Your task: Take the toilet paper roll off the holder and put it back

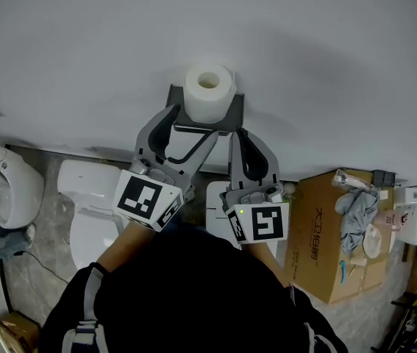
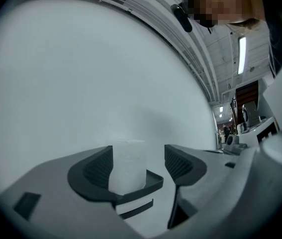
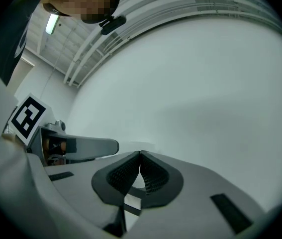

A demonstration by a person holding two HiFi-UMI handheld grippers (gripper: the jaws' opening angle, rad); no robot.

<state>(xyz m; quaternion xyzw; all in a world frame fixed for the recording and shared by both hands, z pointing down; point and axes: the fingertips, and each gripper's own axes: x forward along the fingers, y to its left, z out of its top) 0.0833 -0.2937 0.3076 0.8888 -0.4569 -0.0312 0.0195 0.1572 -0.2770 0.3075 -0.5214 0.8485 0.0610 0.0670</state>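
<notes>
left tool (image 2: 138,163) level, jaws apart facing roll (image 1: 209,93); right tool (image 3: 140,158) jaws together

Wall (image 1: 83,50) blocks behind holder (image 1: 236,112); open space either side.

The head view looks from above the person's shoulders steeply down a white wall (image 1: 193,28). It sits far enough back to take in the left gripper (image 1: 187,129), the right gripper (image 1: 240,134), the toilet paper roll (image 1: 208,94) on its holder (image 1: 235,112), and the floor below (toilet (image 1: 94,212), cardboard box (image 1: 326,234)). The left gripper view sits low behind its own jaws, close to the wall, seeing the roll side-on between them. The right gripper view faces the same wall, with the left gripper at its left edge. Both gripper views catch ceiling lights (image 2: 241,54) at their rims.
</notes>
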